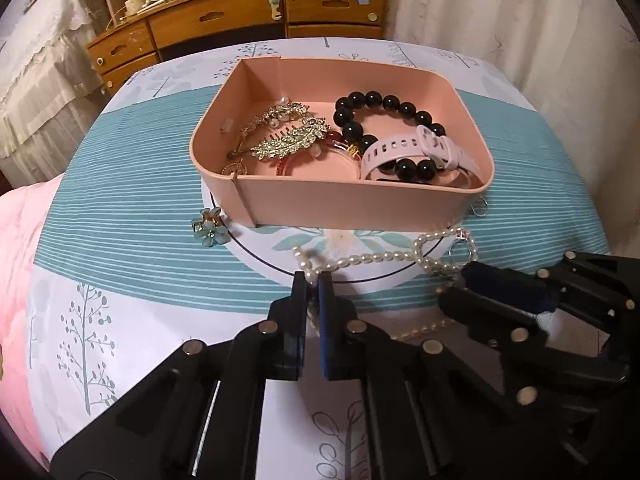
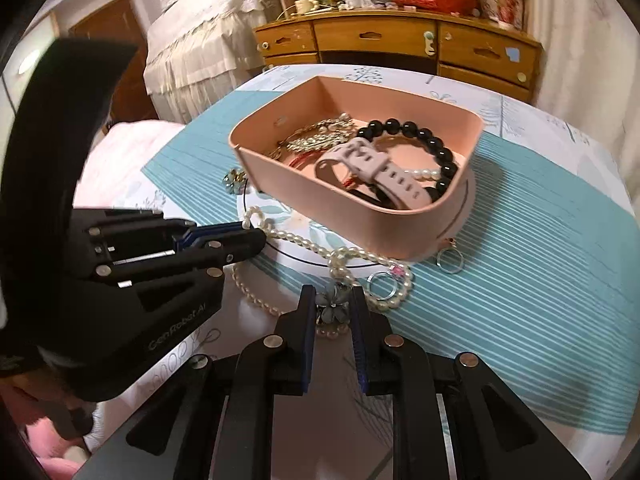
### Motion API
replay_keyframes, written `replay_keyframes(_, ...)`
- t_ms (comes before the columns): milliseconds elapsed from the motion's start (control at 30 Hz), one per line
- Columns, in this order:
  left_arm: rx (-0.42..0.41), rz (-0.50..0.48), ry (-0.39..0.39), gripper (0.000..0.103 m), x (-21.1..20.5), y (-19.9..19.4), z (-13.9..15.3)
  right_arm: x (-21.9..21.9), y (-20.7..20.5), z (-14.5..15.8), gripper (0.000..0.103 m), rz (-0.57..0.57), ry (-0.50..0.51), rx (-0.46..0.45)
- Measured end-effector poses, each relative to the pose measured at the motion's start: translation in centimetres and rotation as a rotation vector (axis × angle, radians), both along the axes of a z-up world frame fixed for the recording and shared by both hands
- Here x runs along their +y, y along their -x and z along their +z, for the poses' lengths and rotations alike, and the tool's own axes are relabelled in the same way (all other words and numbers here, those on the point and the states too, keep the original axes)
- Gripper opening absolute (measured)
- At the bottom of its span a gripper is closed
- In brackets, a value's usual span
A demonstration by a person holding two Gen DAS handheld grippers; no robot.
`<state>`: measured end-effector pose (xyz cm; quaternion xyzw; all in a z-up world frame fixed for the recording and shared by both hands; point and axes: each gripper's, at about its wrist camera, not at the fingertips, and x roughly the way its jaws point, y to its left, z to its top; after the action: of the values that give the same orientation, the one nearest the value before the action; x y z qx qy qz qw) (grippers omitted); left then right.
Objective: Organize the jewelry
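Observation:
A pink tray (image 1: 340,208) (image 2: 320,196) holds a black bead bracelet (image 1: 384,102), a pale pink watch strap (image 1: 416,152) and gold leaf hair clips (image 1: 288,140). A pearl necklace (image 1: 372,258) (image 2: 304,242) lies on the cloth in front of the tray. My left gripper (image 1: 314,280) (image 2: 248,228) is shut on the pearl necklace at its left end. My right gripper (image 2: 331,300) (image 1: 460,280) is shut on a grey flower clip (image 2: 334,300) over the necklace's right end. A blue flower clip (image 1: 210,228) (image 2: 235,180) lies left of the tray.
Two silver rings (image 2: 450,260) (image 2: 382,286) lie on the cloth by the tray's right corner. The table has a teal striped cloth (image 1: 132,208). A wooden dresser (image 1: 240,20) stands behind, a lace-covered bed (image 1: 44,60) at left, curtains at right.

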<state>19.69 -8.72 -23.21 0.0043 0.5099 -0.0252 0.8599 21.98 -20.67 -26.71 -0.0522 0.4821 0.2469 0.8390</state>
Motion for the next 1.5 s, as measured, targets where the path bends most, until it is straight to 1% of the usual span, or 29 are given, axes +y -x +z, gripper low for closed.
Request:
replay_keyframes(167, 0.000, 0.028, 0.033, 0.003, 0.6, 0.2, 0.3, -1.4, 0.2, 0.7, 0.016, -0.029, -0.024, 0.005)
replay_keyframes(267, -0.036, 0.029, 0.032, 0.003, 0.5, 0.5, 1.3, -2.2, 0.4, 1.0, 0.016, -0.044, -0.041, 0.006)
replay_keyframes(367, -0.066, 0.038, 0.056, 0.003, 0.7, 0.9, 2.6, -3.1, 0.8, 1.7, 0.016, -0.056, -0.070, -0.006)
replay_keyframes(500, -0.101, 0.031, 0.064, 0.003, 0.7, 1.5, 5.0, -4.0, 1.2, 2.6, 0.016, -0.076, -0.108, -0.015)
replay_keyframes(767, -0.160, -0.004, 0.085, 0.003, 0.6, 2.6, 11.5, -4.9, 2.0, 3.9, 0.016, -0.117, -0.115, -0.048)
replay_keyframes(900, -0.194, -0.044, 0.061, 0.003, -0.1, 3.2, 14.8, -5.1, 2.3, 4.5, 0.016, -0.134, -0.123, -0.073)
replay_keyframes(1000, -0.209, -0.069, 0.034, 0.003, -0.7, 3.1, 16.6, -5.2, 2.5, 5.0, 0.016, -0.138, -0.129, -0.094)
replay_keyframes(1067, -0.225, -0.077, 0.003, 0.003, -1.0, 3.2, 17.9, -5.2, 2.7, 5.4, 0.016, -0.141, -0.128, -0.109)
replay_keyframes(1167, -0.244, -0.083, -0.012, 0.003, -1.2, 3.2, 19.8, -5.1, 3.0, 6.2, 0.016, -0.142, -0.119, -0.127)
replay_keyframes(1333, -0.303, -0.097, -0.061, 0.003, -1.7, 2.8, 23.1, -5.3, 3.3, 8.1, 0.016, -0.144, -0.123, -0.161)
replay_keyframes(1400, -0.321, -0.102, -0.066, 0.003, -1.8, 2.4, 24.4, -5.4, 3.3, 9.0, 0.016, -0.145, -0.114, -0.177)
replay_keyframes(1500, -0.362, -0.108, -0.088, 0.003, -2.1, 1.6, 26.4, -5.6, 2.8, 10.4, 0.016, -0.152, -0.115, -0.217)
